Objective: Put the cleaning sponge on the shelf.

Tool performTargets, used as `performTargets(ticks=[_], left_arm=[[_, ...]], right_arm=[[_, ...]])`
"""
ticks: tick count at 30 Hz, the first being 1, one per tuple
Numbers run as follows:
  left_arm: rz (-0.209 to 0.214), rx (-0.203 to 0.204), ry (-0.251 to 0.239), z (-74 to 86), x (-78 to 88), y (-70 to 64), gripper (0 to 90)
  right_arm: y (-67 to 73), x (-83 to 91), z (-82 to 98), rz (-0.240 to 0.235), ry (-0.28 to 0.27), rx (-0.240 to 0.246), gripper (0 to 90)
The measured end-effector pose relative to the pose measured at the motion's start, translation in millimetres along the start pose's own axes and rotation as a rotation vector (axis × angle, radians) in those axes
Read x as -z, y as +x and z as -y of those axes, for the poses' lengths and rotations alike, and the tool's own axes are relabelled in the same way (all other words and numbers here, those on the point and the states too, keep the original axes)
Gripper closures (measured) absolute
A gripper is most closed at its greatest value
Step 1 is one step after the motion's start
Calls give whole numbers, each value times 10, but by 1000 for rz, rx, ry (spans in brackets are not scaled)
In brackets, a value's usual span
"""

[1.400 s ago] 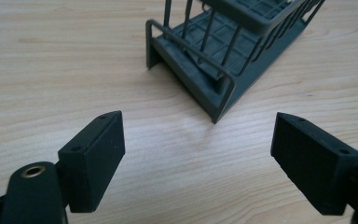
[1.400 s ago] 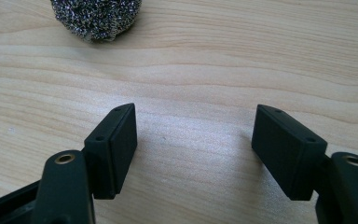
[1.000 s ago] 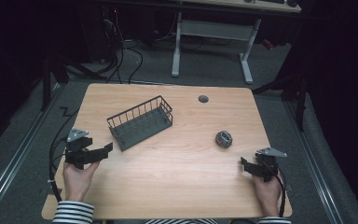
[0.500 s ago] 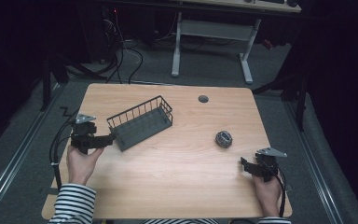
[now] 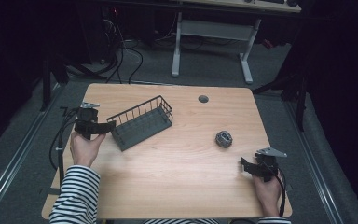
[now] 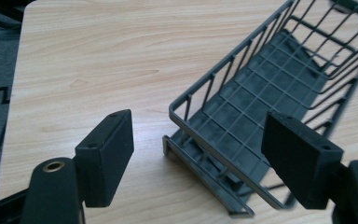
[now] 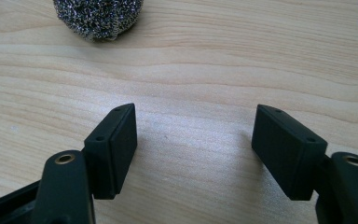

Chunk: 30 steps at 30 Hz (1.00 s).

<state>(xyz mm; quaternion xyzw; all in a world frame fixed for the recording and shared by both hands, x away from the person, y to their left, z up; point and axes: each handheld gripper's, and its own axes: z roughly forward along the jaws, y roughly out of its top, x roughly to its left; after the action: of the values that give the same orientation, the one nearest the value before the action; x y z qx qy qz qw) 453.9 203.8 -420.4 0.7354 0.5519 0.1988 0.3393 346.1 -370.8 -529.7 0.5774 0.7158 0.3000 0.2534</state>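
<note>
My left gripper (image 5: 103, 126) sits at the near-left corner of the wire basket (image 5: 142, 122), on the left half of the table (image 5: 168, 186). Its jaws have just been closing; the basket's corner rim lies between them, pads not yet touching it. My right gripper (image 5: 245, 165) rests at the table's right, jaws parted about halfway on nothing. A steel scouring ball (image 5: 223, 138) lies near, ahead of it.

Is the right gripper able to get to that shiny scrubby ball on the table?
Probably yes. The right gripper is open and empty, and only bare table lies between it and the steel wool ball just ahead. The wire basket sits far off by the left gripper.
</note>
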Motion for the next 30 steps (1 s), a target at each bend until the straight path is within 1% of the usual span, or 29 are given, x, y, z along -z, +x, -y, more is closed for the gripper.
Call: performTargets(ticks=[2,3,5,9,13,19,25,30], left_arm=[[-4,6,21,-8,-64,16,274],[-4,6,21,-8,-64,16,275],[-14,7,37,-7,-118,21,282],[-27,-27,48,14,-205,-17,304],[-32,-32,57,37,-265,-32,333],[-26,-34,66,46,-303,-39,415],[-21,-37,57,54,-302,-61,502],[-27,-37,59,55,-301,-69,512]], right_arm=[[0,0,0,0,0,0,314],[0,0,0,0,0,0,314],[0,0,0,0,0,0,314],[-1,0,1,-1,-1,2,313],[0,1,2,0,-1,1,313],[0,2,3,-1,-2,1,313],[1,2,3,-1,-1,2,312],[1,2,3,-1,-1,1,311]])
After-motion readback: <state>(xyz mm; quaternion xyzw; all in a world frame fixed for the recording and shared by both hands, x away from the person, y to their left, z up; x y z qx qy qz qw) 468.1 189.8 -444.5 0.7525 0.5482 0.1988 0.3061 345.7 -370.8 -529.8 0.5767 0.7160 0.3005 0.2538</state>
